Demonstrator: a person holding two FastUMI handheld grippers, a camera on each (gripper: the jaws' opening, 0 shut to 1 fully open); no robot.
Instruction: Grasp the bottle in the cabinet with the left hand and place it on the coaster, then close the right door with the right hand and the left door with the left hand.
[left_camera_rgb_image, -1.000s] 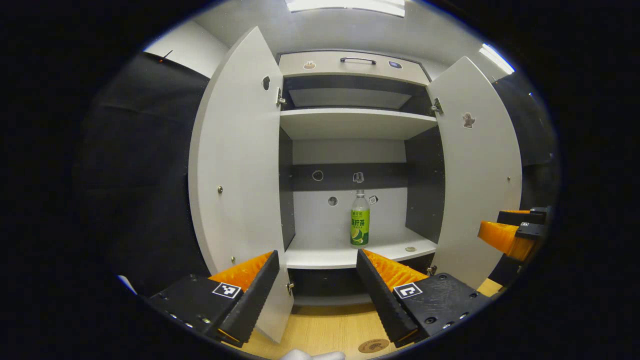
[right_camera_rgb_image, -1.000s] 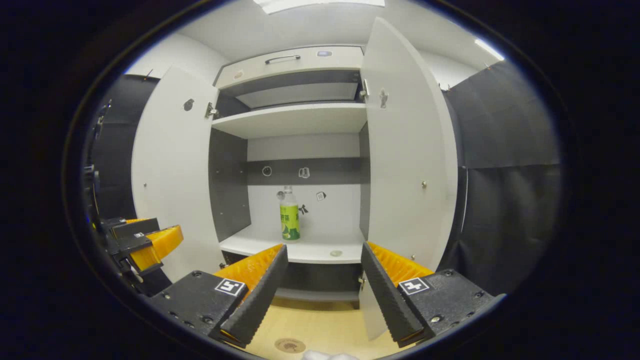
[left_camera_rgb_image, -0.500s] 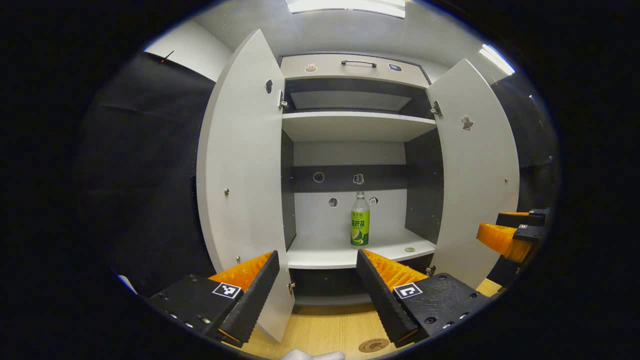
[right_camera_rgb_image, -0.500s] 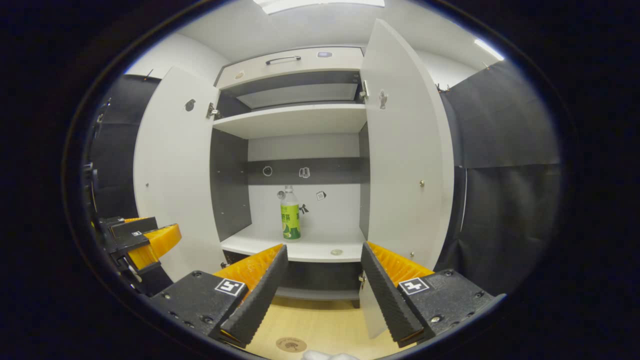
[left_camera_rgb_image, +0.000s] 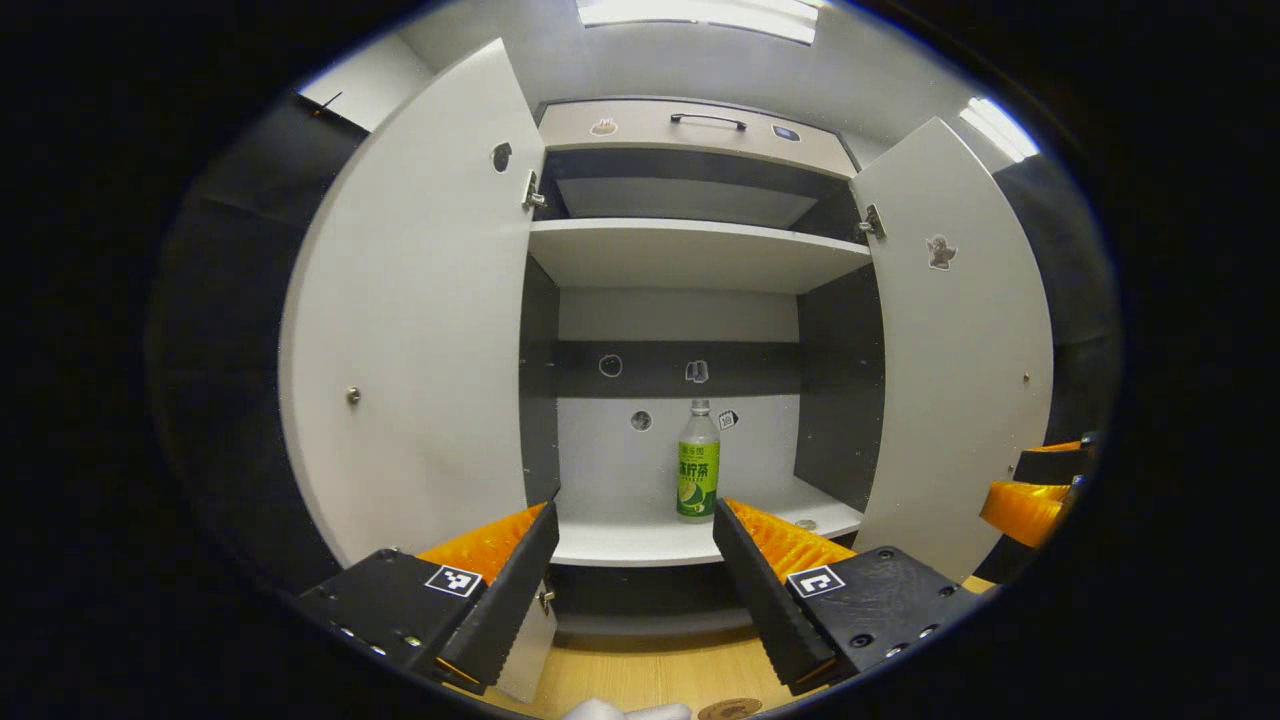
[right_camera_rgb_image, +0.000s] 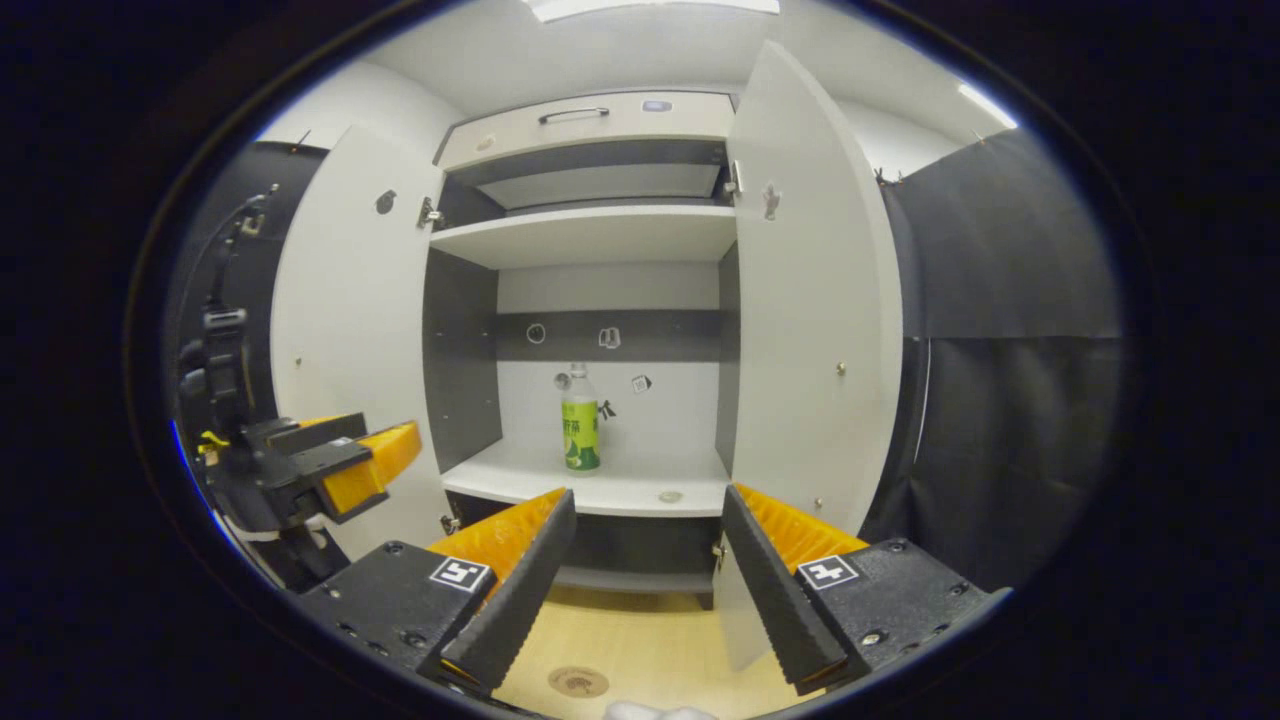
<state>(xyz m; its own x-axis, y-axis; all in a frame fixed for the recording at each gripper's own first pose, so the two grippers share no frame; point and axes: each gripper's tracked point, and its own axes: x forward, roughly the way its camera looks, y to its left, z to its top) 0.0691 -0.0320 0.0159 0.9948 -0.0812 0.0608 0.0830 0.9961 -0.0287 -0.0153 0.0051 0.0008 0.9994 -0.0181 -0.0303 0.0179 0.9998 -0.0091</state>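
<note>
1. Bottle (left_camera_rgb_image: 698, 462) is standing upright on the cabinet's lower shelf (left_camera_rgb_image: 640, 540), well ahead of your left gripper (left_camera_rgb_image: 633, 570).
2. You're holding the left gripper level, fingers spread, gripping nothing.
3. You're keeping the right gripper (right_camera_rgb_image: 647, 565) spread too, facing the shelf.

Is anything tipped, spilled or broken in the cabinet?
Nothing stands out. The bottle stands upright on the lower shelf, both doors hang open on their hinges, and no spill shows.
</note>
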